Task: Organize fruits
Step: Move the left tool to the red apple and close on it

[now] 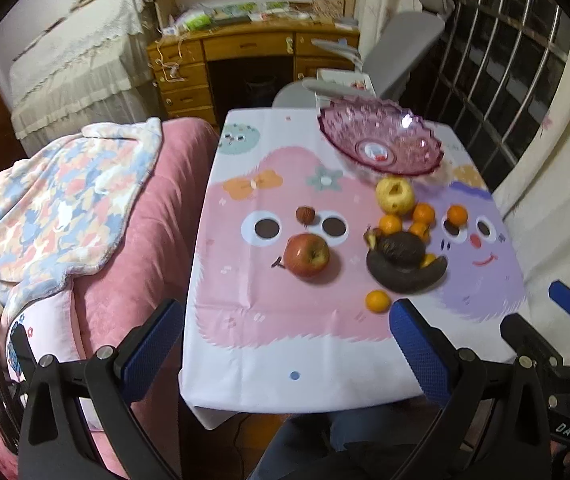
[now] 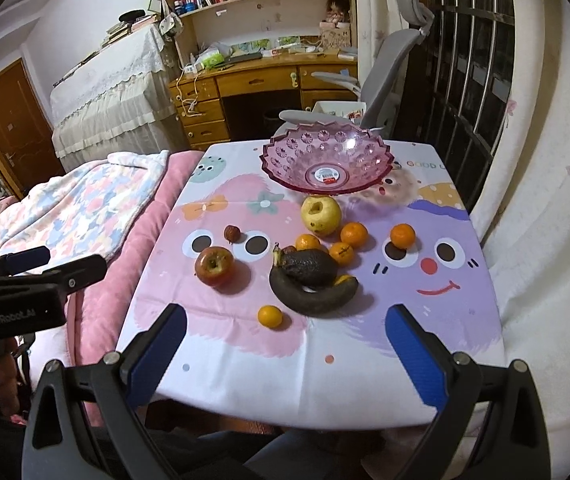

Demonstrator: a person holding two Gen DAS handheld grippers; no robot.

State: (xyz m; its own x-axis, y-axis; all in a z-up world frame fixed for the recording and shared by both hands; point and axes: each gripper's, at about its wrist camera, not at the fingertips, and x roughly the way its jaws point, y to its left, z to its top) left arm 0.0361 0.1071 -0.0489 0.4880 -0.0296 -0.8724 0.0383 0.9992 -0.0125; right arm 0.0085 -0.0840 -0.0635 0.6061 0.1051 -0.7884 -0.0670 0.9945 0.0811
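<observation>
A pink glass bowl (image 2: 325, 162) stands empty at the table's far side; it also shows in the left wrist view (image 1: 381, 138). In front of it lie a yellow apple (image 2: 320, 215), several small oranges (image 2: 353, 234), blackened bananas (image 2: 311, 280), a red apple (image 2: 214, 266) and a small dark red fruit (image 2: 231, 233). One orange (image 2: 270, 316) lies nearest the front. My left gripper (image 1: 285, 348) is open and empty above the table's near edge. My right gripper (image 2: 285, 352) is open and empty, also near the front edge.
The table wears a cartoon cloth (image 2: 245, 332). A pink sofa with a flowered blanket (image 2: 85, 200) lies on the left. A grey office chair (image 2: 389, 80) and a wooden desk (image 2: 253, 80) stand behind the table. A barred window (image 2: 473, 80) is on the right.
</observation>
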